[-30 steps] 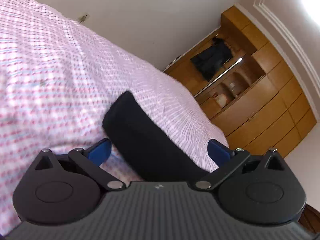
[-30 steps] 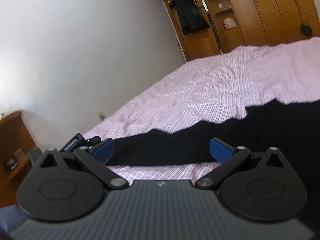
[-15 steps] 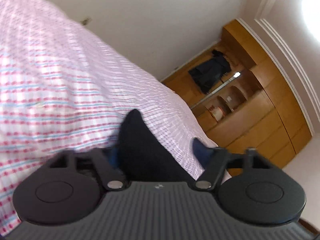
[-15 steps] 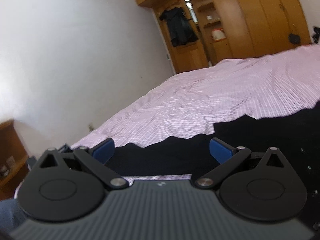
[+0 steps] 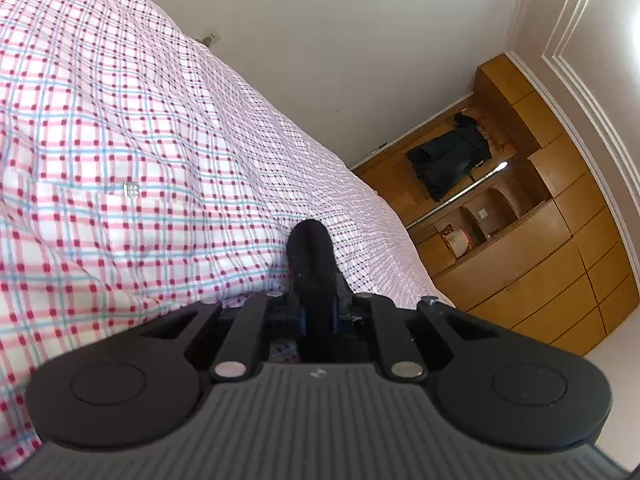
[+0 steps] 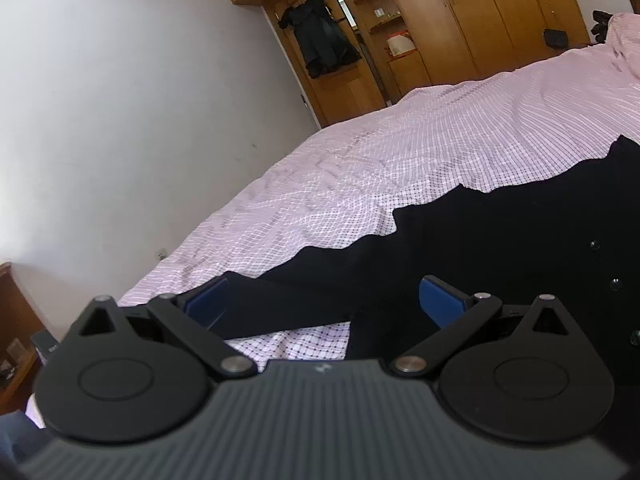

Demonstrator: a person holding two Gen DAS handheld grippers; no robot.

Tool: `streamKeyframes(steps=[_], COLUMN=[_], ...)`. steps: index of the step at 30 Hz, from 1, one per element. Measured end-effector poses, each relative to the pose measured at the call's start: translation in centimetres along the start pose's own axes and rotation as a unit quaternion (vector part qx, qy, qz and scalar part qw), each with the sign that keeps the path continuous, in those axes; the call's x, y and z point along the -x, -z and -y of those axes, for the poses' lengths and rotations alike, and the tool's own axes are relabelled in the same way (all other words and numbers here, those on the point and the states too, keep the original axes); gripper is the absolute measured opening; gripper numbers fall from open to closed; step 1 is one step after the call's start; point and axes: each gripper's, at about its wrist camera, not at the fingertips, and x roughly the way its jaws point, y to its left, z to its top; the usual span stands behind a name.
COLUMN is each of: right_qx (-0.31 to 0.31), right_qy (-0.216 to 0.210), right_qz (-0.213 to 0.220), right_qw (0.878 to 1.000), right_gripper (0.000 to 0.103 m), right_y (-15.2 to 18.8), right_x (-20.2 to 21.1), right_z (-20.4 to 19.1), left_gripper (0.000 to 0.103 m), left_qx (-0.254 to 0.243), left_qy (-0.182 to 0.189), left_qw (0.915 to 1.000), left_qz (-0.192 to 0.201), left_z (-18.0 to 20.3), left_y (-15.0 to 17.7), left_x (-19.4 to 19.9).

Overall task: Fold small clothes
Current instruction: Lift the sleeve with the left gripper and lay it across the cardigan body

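Note:
A black garment (image 6: 500,248) with small buttons lies spread on the pink checked bed sheet (image 6: 400,152), one sleeve reaching left. My left gripper (image 5: 317,316) is shut on the bunched end of the black sleeve (image 5: 310,254), which sticks up past the blue pads just above the sheet (image 5: 120,140). My right gripper (image 6: 324,300) is open, low over the sleeve, its blue fingers (image 6: 440,300) on either side of the cloth without pinching it.
A white wall (image 6: 120,120) runs along the bed's far side. A wooden wardrobe (image 6: 460,28) with a dark jacket (image 6: 324,40) hanging in it stands beyond the bed. A wooden bedside unit (image 6: 16,320) is at the left edge.
My left gripper has closed on the sleeve end, which lay between its open fingers a second ago. My right gripper has dropped closer to the garment and stays open.

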Motion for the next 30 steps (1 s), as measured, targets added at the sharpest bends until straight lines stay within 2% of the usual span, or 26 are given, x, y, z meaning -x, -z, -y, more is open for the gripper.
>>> streamKeyframes(steps=[4, 14, 16, 21, 25, 30], right_qx=[0.006, 0.021, 0.021, 0.020, 0.021, 0.008], right_qy=[-0.003, 0.006, 0.011, 0.022, 0.041, 0.062], right_qz=[0.001, 0.009, 0.012, 0.017, 0.018, 0.029], right_qw=[1.000, 1.000, 1.000, 0.999, 0.999, 0.998], right_gripper=[0.103, 0.103, 0.103, 0.103, 0.103, 0.103], right_y=[-0.1, -1.0, -1.3, -1.6, -2.0, -2.5], right_x=[0.4, 1.6, 1.8, 2.6, 3.0, 3.5], right_z=[-0.1, 0.7, 1.2, 2.7, 4.0, 5.8], left_gripper=[0.012, 0.012, 0.012, 0.012, 0.012, 0.012], left_qx=[-0.007, -0.021, -0.035, -0.069, -0.087, -0.079], left_qy=[-0.013, -0.031, -0.026, -0.038, -0.035, 0.002], left_qw=[0.9999, 0.9993, 0.9991, 0.9967, 0.9954, 0.9966], left_qz=[0.001, 0.000, 0.005, 0.018, 0.022, 0.022], left_z=[0.7, 3.9, 5.6, 8.4, 11.2, 15.6], left_y=[0.7, -0.3, 0.0, 0.0, 0.4, 1.8], left_x=[0.6, 2.3, 3.5, 4.0, 4.4, 4.7])
